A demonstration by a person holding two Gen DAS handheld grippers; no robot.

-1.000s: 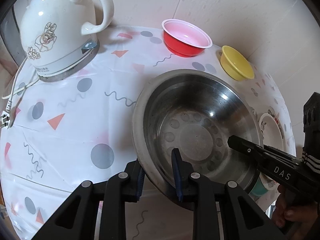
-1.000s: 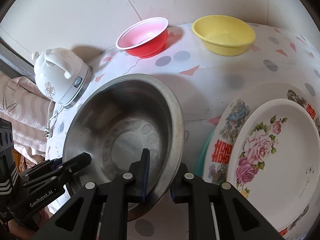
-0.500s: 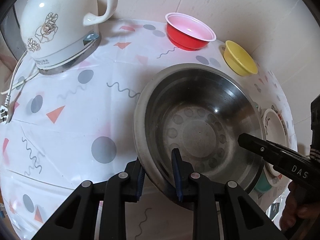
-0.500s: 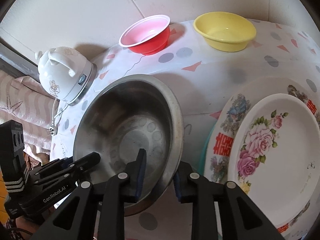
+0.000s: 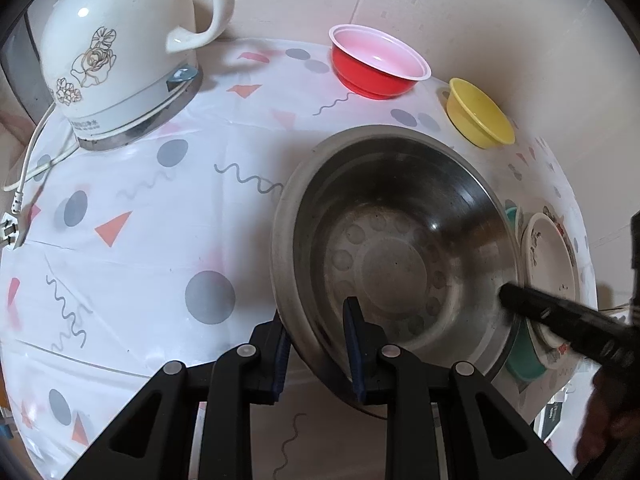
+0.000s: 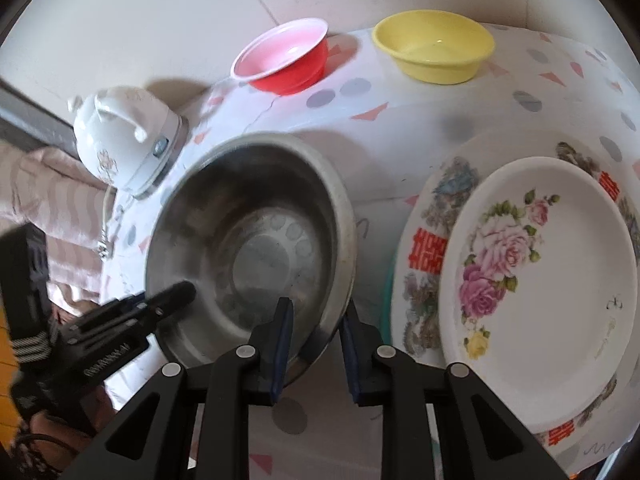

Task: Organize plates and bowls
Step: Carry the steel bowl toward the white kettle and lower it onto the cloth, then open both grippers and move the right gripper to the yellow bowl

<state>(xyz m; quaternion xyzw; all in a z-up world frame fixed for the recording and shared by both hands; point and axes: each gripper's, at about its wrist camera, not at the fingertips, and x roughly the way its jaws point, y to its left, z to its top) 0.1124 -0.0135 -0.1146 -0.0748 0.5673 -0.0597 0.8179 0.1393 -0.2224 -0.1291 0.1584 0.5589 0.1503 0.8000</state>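
The left claw (image 5: 316, 344) pinches the near rim of the round stainless-steel bowl (image 5: 396, 248); the right claw (image 6: 316, 340), closing, straddles its opposite rim. Both bowl edges sit between the pads.

Table (image 5: 132, 264) under a white plastic cloth (image 5: 224, 148) printed with grey dots, coral triangles and squiggles. On it, far left: white kettle (image 5: 120, 52) on a metal base, cord (image 5: 28, 160) trailing to the edge. Along the far edge, near the wall: red bowl (image 5: 378, 68) with a pale inside, then yellow bowl (image 5: 480, 118) beside it, apart. To the right: stacked plates, a rose-painted plate (image 6: 540, 276) on a larger patterned plate (image 6: 424, 248), a teal rim (image 5: 524, 364) beneath.
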